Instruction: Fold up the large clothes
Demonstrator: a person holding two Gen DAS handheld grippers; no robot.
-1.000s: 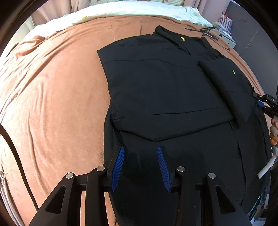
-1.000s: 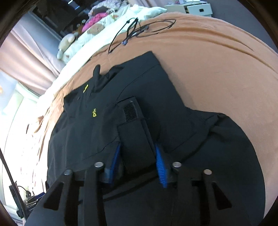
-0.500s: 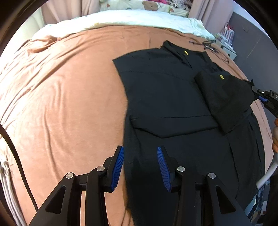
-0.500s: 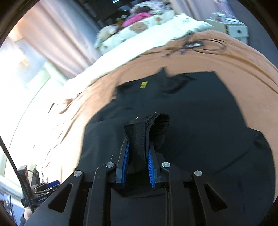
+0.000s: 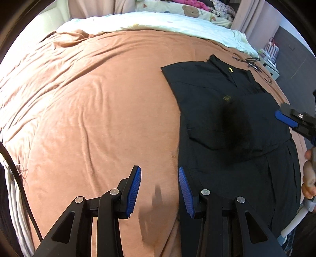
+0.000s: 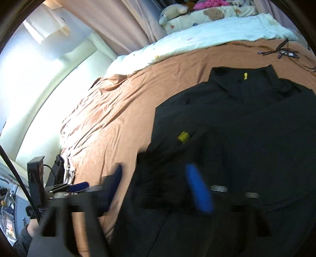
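A large black jacket [image 5: 227,110] with small yellow marks lies flat on the brown bedspread [image 5: 98,102], at the right in the left wrist view. Both sleeves are folded in over its body. My left gripper [image 5: 159,189] is open and empty, low over the bedspread at the jacket's left edge. My right gripper [image 6: 158,189] is open and blurred by motion, just above the folded sleeve [image 6: 177,158]; it also shows at the right edge of the left wrist view [image 5: 290,120]. The jacket fills the right half of the right wrist view [image 6: 256,138].
A white quilt [image 5: 158,21] and soft toys [image 6: 175,11] lie along the bed's far end. Black cables [image 5: 252,63] lie on the bedspread past the jacket's collar. Shelves with small items [image 5: 270,59] stand beyond the bed's right side. A bright window [image 6: 29,89] is at left.
My right gripper carried the right sleeve over the jacket's body, then opened and let it go. My left gripper, open all along, moved left off the jacket to its edge.
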